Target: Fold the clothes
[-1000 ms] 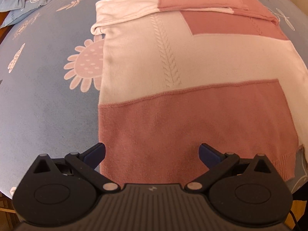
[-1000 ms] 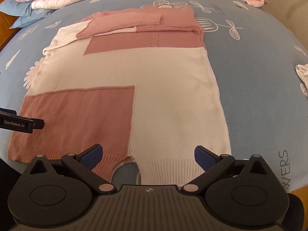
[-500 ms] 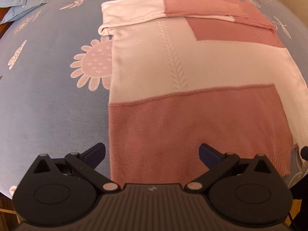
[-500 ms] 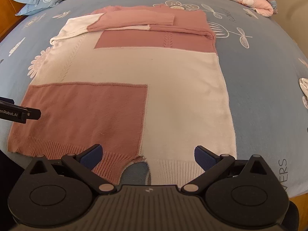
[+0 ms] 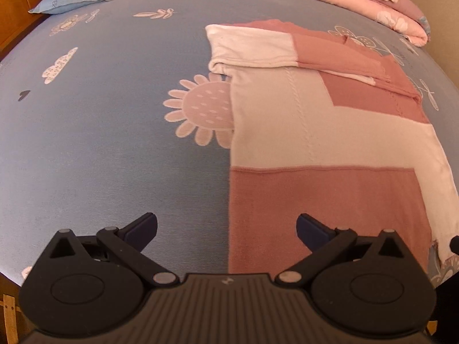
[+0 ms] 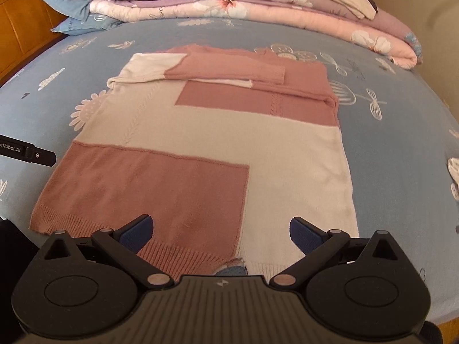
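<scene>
— Swings leftward over the last second, going by the left wrist view: puts the sweater [image 5: 330,143] in the right half of the view now, no longer centred. Shows more of the head of the bed in the right wrist view, too.

— And lies where?

— Flat on the bed [image 5: 100,143], spread full length. Runs lengthwise straight away from both claws: hem [image 6: 186,255] nearest, neck end farthest. Has both sleeves [image 6: 223,71] laid crosswise over the chest.

— So partly folded?

— Looks so, judging from the sleeves; body at full length, though.

— Which claw nearer?

— Right claw [image 6: 221,229], released and wide apart, right above the hem, straddling the seam between pink and cream. Left claw [image 5: 226,225], also released and grasping nothing, lined up on the sweater's left side edge, half over bare sheet. Shows in the right wrist view [image 6: 28,153] just beside that edge, apart from the knit.

— Next move turns on what?

— Probably on the hem: close under both claws, with the whole length ahead to fold over.

— Any containers?

— None in view. Only a rolled quilt [image 6: 258,8] and a pillow [image 6: 66,8] at the far end, well apart from the sweater.
</scene>
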A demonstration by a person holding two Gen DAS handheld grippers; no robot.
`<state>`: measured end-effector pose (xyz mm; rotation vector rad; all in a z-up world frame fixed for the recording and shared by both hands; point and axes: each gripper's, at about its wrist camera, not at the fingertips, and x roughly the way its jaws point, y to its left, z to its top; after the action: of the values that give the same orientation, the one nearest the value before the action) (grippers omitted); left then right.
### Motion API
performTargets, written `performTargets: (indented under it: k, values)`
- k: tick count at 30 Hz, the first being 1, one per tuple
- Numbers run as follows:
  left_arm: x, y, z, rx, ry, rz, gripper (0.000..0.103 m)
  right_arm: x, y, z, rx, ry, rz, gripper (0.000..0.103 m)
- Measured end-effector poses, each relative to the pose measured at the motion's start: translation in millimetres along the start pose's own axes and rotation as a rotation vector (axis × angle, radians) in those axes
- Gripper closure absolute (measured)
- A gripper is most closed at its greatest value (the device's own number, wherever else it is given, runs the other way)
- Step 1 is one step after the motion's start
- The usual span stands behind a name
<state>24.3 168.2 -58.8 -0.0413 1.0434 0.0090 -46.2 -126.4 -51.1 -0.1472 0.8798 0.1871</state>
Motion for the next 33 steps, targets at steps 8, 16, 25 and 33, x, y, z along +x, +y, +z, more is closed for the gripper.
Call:
performTargets:
  k: [8,16,25,33]
  values:
    - [8,7,-5,0.010,-0.038,-0.049,0.000,7,23,-11,-0.154,-0.064,-0.044,0.000]
    - [11,-34,4,0.077,0.021,-0.111,0.000,26,-10,-12,-0.108,0.009,-0.006,0.000]
    - [13,-84,7,0.190,0.058,-0.139,0.000,83,-117,19,0.262,-0.002,0.088,0.000]
    - [19,-89,8,0.235,0.097,-0.096,0.000,78,-136,-1,0.404,0.013,0.131,0.000]
